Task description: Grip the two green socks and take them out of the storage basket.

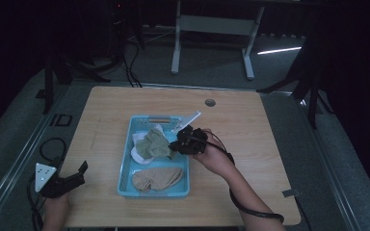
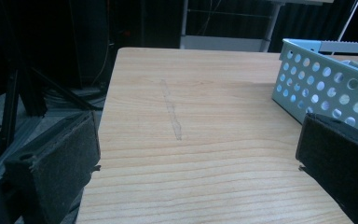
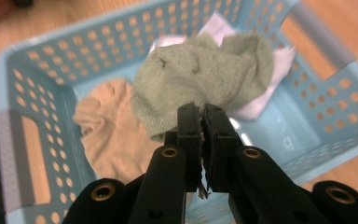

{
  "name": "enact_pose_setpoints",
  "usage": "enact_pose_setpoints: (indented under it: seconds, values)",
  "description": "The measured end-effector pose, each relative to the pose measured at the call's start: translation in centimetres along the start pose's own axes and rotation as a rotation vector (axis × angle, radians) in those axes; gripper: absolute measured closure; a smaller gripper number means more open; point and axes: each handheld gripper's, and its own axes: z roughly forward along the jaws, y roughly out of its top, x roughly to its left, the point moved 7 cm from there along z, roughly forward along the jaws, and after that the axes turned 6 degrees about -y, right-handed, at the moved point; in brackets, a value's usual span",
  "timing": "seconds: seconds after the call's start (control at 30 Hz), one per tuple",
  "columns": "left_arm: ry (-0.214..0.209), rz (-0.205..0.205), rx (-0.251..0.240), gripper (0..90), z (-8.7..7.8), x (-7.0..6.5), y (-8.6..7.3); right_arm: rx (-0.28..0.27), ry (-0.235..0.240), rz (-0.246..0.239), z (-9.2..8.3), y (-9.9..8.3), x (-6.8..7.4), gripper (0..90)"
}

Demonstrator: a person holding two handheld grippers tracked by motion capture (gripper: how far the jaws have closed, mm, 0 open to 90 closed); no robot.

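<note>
Black and low, the left gripper (image 1: 72,179) is resting at the table's (image 1: 101,120) near-left corner, its jaws standing wide apart, aimed toward the blue basket (image 1: 125,166). Inside the basket a tan sock (image 1: 156,179) is lying at the near end, a white cloth (image 1: 137,144) farther back. Reaching in from the right, the right gripper (image 3: 201,122) is pinching the edge of a green sock (image 3: 191,79), which is bunching up above the others.

The green sock (image 3: 193,79) hid most of the white cloth (image 3: 265,88) beyond the right gripper (image 3: 201,114) fingertips. Whether any green cloth sat between those fingertips was hard to tell.
</note>
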Motion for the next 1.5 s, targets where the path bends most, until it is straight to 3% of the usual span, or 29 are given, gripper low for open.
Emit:
enact_pose_setpoints:
  seconds: [0.13, 0.37, 0.5, 0.57, 0.77, 0.8, 1.2, 1.23, 1.37, 1.5]
  values:
    - [0.0, 0.0, 0.0, 0.0, 0.0, 0.0, 0.0, -0.087, -0.009, 0.03, -2.3, 1.2, -0.9, 86.3]
    - [-0.003, -0.002, 0.0, 0.0, 0.0, 0.0, 0.0, -0.159, -0.049, 0.066, -5.1, 2.0, -2.5, 86.4]
    - [-0.002, -0.001, 0.0, 0.0, 0.0, 0.0, 0.0, -0.198, -0.103, 0.098, -7.1, 1.9, -3.9, 86.3]
    - [-0.001, -0.001, 0.0, 0.0, 0.0, 0.0, 0.0, -0.205, -0.146, 0.105, -7.9, 1.6, -4.7, 86.3]
    - [0.0, 0.0, 0.002, 0.0, 0.0, 0.0, 0.0, -0.21, -0.205, 0.154, -9.2, 0.1, -6.8, 86.3]
    - [0.001, 0.002, 0.003, 0.0, 0.0, 0.0, 0.0, -0.212, -0.245, 0.183, -9.8, -1.2, -7.9, 86.3]
    - [0.003, 0.002, 0.004, 0.0, 0.0, 0.0, 0.0, -0.191, -0.355, 0.306, -10.8, -6.4, -11.9, 86.3]
    - [0.003, 0.002, 0.004, 0.0, 0.0, 0.0, 0.0, -0.187, -0.375, 0.332, -10.7, -7.7, -12.6, 86.3]
    - [0.004, 0.003, 0.002, 0.0, 0.0, 0.0, 0.0, -0.16, -0.394, 0.361, -10.1, -9.6, -13.3, 86.3]
    - [0.005, 0.002, 0.002, 0.0, 0.0, 0.0, 0.0, -0.128, -0.411, 0.418, -8.8, -12.7, -14.2, 86.2]
